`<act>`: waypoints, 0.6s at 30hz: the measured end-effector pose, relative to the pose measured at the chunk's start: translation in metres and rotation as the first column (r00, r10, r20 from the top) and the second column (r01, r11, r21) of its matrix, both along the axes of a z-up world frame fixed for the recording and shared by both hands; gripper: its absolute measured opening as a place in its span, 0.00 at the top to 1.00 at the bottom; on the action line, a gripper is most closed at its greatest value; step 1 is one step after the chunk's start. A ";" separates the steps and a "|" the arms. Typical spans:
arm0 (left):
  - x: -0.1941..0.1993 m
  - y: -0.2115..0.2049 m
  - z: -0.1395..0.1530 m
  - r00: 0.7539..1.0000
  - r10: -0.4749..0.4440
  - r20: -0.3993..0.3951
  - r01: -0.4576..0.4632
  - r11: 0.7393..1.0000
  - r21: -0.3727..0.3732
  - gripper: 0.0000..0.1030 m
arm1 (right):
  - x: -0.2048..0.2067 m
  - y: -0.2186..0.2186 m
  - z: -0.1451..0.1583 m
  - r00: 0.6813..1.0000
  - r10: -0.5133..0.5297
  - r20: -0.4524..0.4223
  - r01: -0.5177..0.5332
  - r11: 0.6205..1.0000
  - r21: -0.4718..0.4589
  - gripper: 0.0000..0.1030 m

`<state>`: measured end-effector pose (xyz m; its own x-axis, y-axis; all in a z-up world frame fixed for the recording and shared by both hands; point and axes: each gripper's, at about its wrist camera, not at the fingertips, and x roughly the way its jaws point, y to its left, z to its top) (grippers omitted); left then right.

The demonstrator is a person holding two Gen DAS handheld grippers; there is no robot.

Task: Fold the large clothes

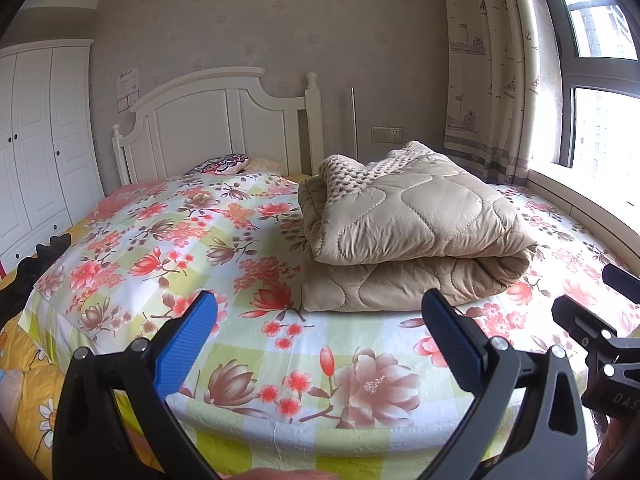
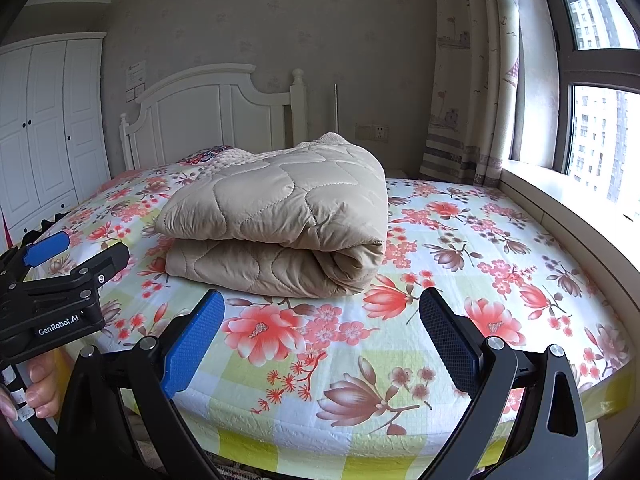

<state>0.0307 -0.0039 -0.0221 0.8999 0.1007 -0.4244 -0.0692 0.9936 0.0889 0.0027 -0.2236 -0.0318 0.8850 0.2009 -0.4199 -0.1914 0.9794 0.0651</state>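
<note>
A beige quilted blanket (image 1: 412, 232) lies folded into a thick stack on the floral bed sheet (image 1: 248, 264), with a knitted cream layer showing at its far top. It also fills the middle of the right wrist view, blanket (image 2: 280, 216). My left gripper (image 1: 320, 312) hovers open above the bed's near edge, a short way in front of the blanket, nothing between its blue pads. My right gripper (image 2: 322, 308) is open too, just short of the blanket's near fold, holding nothing. Each gripper shows at the edge of the other's view.
A white headboard (image 1: 216, 120) and a patterned pillow (image 1: 224, 164) stand at the bed's far end. A white wardrobe (image 1: 36, 136) is on the left. Curtain (image 1: 488, 72) and window sill (image 2: 568, 196) run along the right. A hand (image 2: 36, 388) holds the left gripper's handle.
</note>
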 end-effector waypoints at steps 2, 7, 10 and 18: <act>0.000 0.000 0.000 1.000 -0.001 -0.002 0.001 1.000 0.000 0.02 | 0.000 0.000 0.000 1.000 0.000 0.000 0.000 1.000 -0.001 0.08; 0.000 0.001 0.000 1.000 -0.001 -0.002 0.001 1.000 -0.001 0.02 | 0.000 0.001 0.000 1.000 -0.002 -0.001 0.002 1.000 0.001 0.08; 0.000 0.001 0.000 1.000 0.000 -0.002 0.000 1.000 -0.003 0.02 | 0.000 0.001 0.000 1.000 -0.001 0.000 0.001 1.000 0.000 0.08; 0.001 0.001 0.000 1.000 0.001 -0.003 -0.001 1.000 -0.005 0.02 | 0.000 0.002 0.000 1.000 -0.002 -0.001 0.002 1.000 0.000 0.08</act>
<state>0.0312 -0.0025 -0.0217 0.8987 0.0993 -0.4271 -0.0697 0.9940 0.0845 0.0026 -0.2218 -0.0315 0.8848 0.1995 -0.4211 -0.1898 0.9797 0.0653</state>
